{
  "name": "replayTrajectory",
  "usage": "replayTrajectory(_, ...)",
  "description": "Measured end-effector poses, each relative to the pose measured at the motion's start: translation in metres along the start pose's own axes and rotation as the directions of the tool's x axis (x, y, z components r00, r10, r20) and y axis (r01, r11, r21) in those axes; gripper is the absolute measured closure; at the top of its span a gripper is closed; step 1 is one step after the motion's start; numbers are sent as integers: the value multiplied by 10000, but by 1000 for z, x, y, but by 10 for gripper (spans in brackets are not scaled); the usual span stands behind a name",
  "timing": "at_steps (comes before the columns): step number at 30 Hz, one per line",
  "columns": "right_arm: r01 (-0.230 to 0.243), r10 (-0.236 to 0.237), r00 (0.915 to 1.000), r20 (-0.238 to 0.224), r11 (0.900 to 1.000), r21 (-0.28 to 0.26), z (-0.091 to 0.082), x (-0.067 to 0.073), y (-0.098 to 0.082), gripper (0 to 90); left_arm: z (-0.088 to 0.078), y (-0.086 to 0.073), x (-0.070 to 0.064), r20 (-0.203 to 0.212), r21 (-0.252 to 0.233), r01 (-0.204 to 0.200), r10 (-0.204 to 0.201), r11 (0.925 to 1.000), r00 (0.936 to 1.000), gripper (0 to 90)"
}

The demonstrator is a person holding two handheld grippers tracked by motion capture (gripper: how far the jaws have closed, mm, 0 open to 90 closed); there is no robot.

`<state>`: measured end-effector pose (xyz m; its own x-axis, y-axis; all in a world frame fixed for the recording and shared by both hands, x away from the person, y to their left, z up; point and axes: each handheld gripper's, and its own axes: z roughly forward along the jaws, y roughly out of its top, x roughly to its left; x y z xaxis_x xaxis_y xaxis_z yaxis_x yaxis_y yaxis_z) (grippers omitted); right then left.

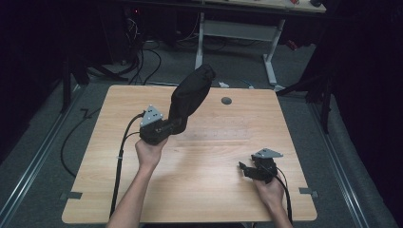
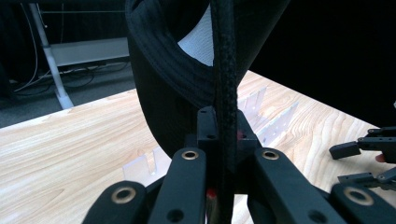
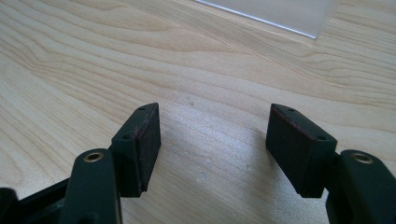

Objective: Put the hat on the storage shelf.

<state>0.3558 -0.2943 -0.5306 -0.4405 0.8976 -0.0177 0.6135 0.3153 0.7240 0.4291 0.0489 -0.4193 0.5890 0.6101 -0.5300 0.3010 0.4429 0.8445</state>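
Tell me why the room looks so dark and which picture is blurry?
High view: light falls on the table, the room behind stays dark, picture slightly soft. Left gripper view: the black cloth looms close, its near edge blurred. Right gripper view: sharp wood grain, soft shadows beside the open right gripper.

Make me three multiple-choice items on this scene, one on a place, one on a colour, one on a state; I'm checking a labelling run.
1. Where does the clear plastic rack lie?
A. on the floor
B. on the wooden table, mid-table
C. in the right gripper's jaws

2. What colour is the shoe held by the left gripper?
A. black
B. red
C. white

3. How do the jaws of the right gripper stand?
A. shut on the shoe
B. shut on the rack
C. open, with nothing between them

Key: 1 B, the high view shows it flat on the wood; 2 A, its outside is black in both views; 3 C, bare table shows between the pads.
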Motion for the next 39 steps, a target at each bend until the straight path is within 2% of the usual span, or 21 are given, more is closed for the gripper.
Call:
replayTrajectory(16, 27, -27, 10000, -3, 10000, -3, 0, 0, 0, 358, 12, -13, 11, -368, 96, -308, 311, 9995, 9988, 865)
replayTrajectory(25, 19, -19, 10000, 14, 10000, 3, 0, 0, 0, 357, 12, -18, 15, -532, -30, -204, 203, 9998, 9984, 865)
replayTrajectory(31, 18, -18, 10000, 12, 10000, 3, 0, 0, 0, 357, 15, -23, 14, -577, 3, -352, 351, 9994, 9977, 864)
replayTrajectory(38, 19, -19, 10000, 13, 10000, 5, 0, 0, 0, 357, 13, -28, 17, -678, -80, -86, 80, 9999, 9977, 864)
replayTrajectory(39, 22, -22, 10000, 11, 10000, 6, 0, 0, 0, 357, 12, -29, 17, -705, -39, -148, 145, 9999, 9974, 864)
